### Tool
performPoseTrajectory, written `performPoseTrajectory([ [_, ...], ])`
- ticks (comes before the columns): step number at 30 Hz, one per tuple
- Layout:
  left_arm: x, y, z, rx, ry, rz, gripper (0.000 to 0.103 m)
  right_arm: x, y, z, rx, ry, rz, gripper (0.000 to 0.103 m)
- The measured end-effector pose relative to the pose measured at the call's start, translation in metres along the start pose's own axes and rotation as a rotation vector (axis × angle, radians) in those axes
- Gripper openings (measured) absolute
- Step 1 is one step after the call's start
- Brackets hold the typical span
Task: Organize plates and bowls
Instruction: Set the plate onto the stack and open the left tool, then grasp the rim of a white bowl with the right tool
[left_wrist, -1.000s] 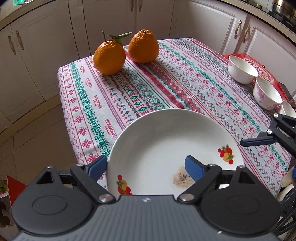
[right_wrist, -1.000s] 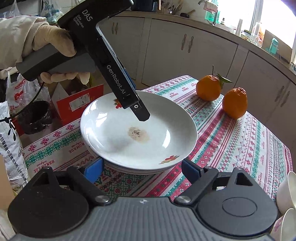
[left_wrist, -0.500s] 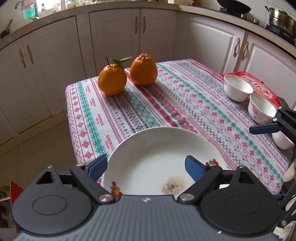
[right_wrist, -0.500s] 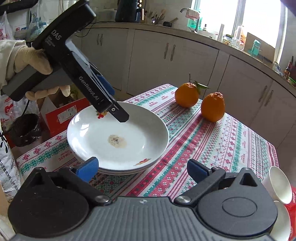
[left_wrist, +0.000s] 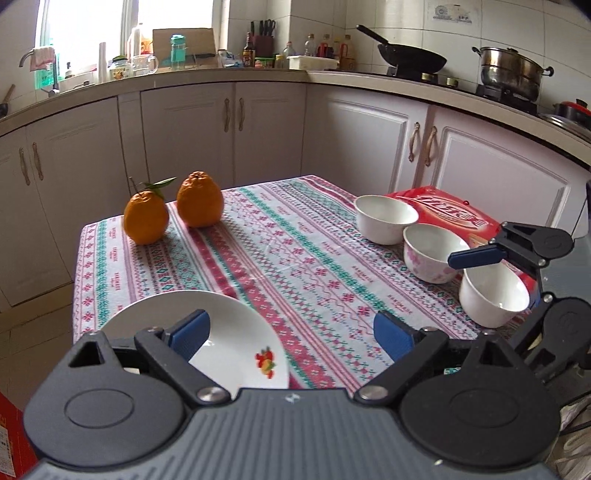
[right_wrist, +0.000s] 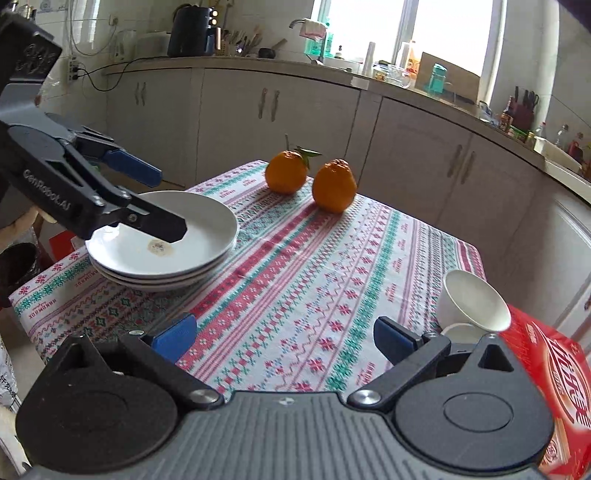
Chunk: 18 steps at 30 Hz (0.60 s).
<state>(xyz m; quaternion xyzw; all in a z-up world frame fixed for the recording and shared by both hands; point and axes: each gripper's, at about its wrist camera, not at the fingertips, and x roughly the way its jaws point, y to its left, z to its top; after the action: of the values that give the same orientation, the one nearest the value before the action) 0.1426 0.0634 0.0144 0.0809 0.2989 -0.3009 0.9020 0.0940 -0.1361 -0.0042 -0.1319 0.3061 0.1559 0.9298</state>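
Blue pads (left_wrist: 190, 334) of the left gripper (left_wrist: 291, 338) spread wide, holding nothing. Just under the left pad, the rim of the top plate (left_wrist: 229, 343), white with a small fruit picture. From the right wrist view, left gripper (right_wrist: 162, 201) up over a stack of plates (right_wrist: 162, 254), one finger above the top plate with a brown spot (right_wrist: 159, 246) in its middle, not touching as far as can be told. Stack sitting at the near left corner of the tablecloth (right_wrist: 295, 280), striped red, green and white.

Right gripper (right_wrist: 284, 338) also spread wide and holding nothing, over bare cloth. Seen from the left wrist view, right gripper (left_wrist: 480, 256) up over the bowls, one blue pad above the flowered bowl (left_wrist: 432, 254).

Three bowls in a row along the right side of the table: plain white bowl (left_wrist: 386, 219) farthest, flowered bowl in the middle, another white bowl (left_wrist: 493, 295) nearest. All upright, close together, beside a red packet (left_wrist: 450, 212). In the right wrist view, one white bowl (right_wrist: 472, 301) next to the red packet (right_wrist: 554, 373).

Two oranges (left_wrist: 173, 210) at the far left end of the table, side by side, one with a green leaf. Well apart from plates and bowls.

White cupboards (left_wrist: 229, 129) behind the table. Black wok (left_wrist: 410, 61) and a silver pot (left_wrist: 509, 72) on the stove at the back right.
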Motion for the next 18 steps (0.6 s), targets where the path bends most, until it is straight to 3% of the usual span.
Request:
performPoseTrajectory([
  [7,0.023,-0.061,-0.007,0.095,0.005,-0.078,0.095,-0.027,-0.039,-0.025,0.07,0.002,-0.089,0.103],
  [13,0.052,-0.105,-0.017,0.113,0.045,-0.172,0.095,-0.046,-0.071,-0.046,0.112,0.006,-0.158,0.103],
  [18,0.072,-0.137,-0.024,0.138,0.071,-0.208,0.095,-0.057,-0.098,-0.066,0.154,0.011,-0.182,0.103],
])
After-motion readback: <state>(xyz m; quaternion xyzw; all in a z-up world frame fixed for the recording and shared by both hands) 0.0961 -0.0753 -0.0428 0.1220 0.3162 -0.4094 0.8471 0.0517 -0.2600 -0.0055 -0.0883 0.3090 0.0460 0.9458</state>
